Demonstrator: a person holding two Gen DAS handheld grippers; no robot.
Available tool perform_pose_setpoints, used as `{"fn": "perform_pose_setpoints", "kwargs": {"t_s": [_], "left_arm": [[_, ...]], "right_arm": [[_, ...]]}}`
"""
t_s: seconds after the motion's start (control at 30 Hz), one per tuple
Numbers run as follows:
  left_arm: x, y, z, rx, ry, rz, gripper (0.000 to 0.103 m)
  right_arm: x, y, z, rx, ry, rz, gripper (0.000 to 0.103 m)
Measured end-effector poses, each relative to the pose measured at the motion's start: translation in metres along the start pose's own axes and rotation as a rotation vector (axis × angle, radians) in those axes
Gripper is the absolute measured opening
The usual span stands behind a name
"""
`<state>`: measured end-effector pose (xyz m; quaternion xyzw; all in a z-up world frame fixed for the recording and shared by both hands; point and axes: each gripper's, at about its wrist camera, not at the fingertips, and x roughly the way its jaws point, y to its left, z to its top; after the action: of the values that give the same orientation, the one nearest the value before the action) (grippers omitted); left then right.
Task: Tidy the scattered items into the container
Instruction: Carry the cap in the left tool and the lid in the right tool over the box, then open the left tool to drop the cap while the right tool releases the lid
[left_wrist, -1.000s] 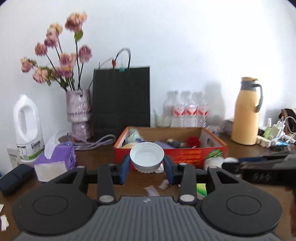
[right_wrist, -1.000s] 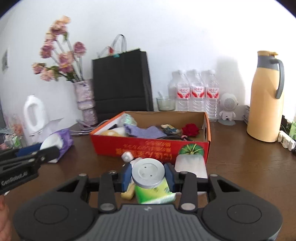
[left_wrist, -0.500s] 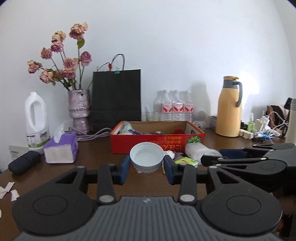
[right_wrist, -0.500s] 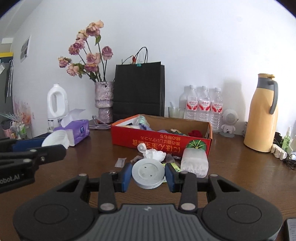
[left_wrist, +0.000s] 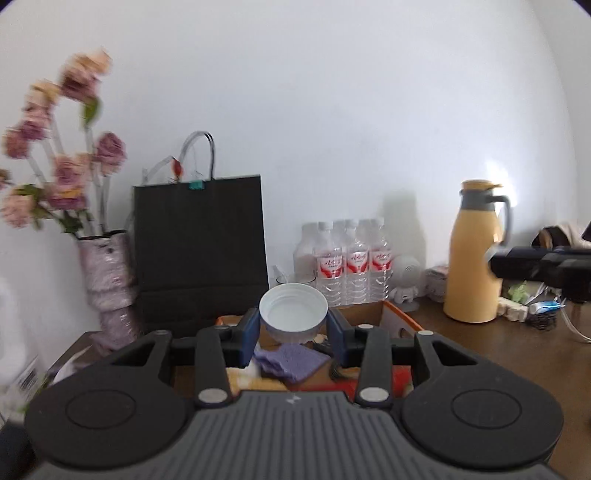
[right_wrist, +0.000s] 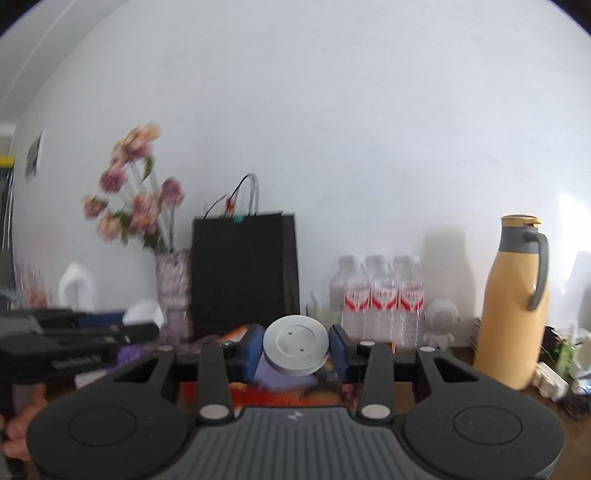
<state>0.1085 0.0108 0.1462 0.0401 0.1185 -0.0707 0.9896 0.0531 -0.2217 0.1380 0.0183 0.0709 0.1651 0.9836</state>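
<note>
My left gripper (left_wrist: 293, 334) is shut on a white plastic lid (left_wrist: 293, 315), open side toward the camera, held above the red cardboard box (left_wrist: 400, 319). A purple cloth (left_wrist: 290, 362) lies in the box just below. My right gripper (right_wrist: 296, 350) is shut on a grey round lid (right_wrist: 296, 345), also over the red box (right_wrist: 236, 334), which is mostly hidden by the gripper body. The right gripper shows in the left wrist view (left_wrist: 543, 266), the left gripper in the right wrist view (right_wrist: 74, 341).
Against the wall stand a black paper bag (left_wrist: 199, 247), a flower vase (left_wrist: 107, 280), three water bottles (left_wrist: 347, 266), a small white figure (left_wrist: 406, 282) and a yellow thermos (left_wrist: 476, 251). Cables and a power strip (left_wrist: 517, 314) lie at the right.
Both grippers have moved forward and up from the table front to over the red box, still holding their lids. The loose items in front of the box have dropped out of view.
</note>
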Motion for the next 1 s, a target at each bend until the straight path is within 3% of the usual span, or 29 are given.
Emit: {"fn": "perform_pose_setpoints", "kwargs": {"t_s": [0.07, 0.13, 0.23, 0.4, 0.47, 0.53, 0.63, 0.73, 0.83, 0.9, 1.0], "left_arm": [[0.055, 0.016, 0.021, 0.000, 0.060, -0.036, 0.040], [0.116, 0.029, 0.034, -0.015, 0.164, -0.084, 0.040], [0.200, 0.035, 0.030, -0.037, 0.366, -0.134, 0.040], [0.294, 0.043, -0.010, -0.013, 0.543, -0.125, 0.040], [0.310, 0.039, -0.024, 0.071, 0.557, -0.109, 0.040], [0.316, 0.034, -0.038, 0.123, 0.592, -0.100, 0.040], [0.315, 0.038, -0.042, 0.072, 0.618, -0.086, 0.041], [0.317, 0.041, -0.043, 0.032, 0.657, -0.076, 0.042], [0.318, 0.041, -0.041, 0.005, 0.653, -0.079, 0.045], [0.318, 0.045, -0.033, -0.066, 0.667, -0.090, 0.049], [0.311, 0.045, -0.012, -0.075, 0.654, -0.082, 0.056]], "right_arm": [[0.039, -0.019, 0.025, 0.007, 0.019, -0.002, 0.038], [0.090, -0.037, 0.045, 0.012, 0.107, 0.002, 0.038], [0.175, -0.072, 0.053, 0.097, 0.323, 0.016, 0.038], [0.288, -0.105, 0.012, 0.143, 0.718, -0.037, 0.038], [0.320, -0.105, -0.012, 0.120, 0.822, -0.073, 0.038], [0.342, -0.097, -0.033, 0.025, 0.870, -0.121, 0.038], [0.363, -0.080, -0.056, -0.159, 0.925, -0.175, 0.038], [0.368, -0.072, -0.065, -0.238, 0.977, -0.164, 0.038], [0.372, -0.079, -0.058, -0.167, 1.015, -0.137, 0.039], [0.372, -0.090, -0.047, -0.071, 1.034, -0.123, 0.062], [0.369, -0.108, -0.028, 0.109, 1.031, -0.102, 0.062]]}}
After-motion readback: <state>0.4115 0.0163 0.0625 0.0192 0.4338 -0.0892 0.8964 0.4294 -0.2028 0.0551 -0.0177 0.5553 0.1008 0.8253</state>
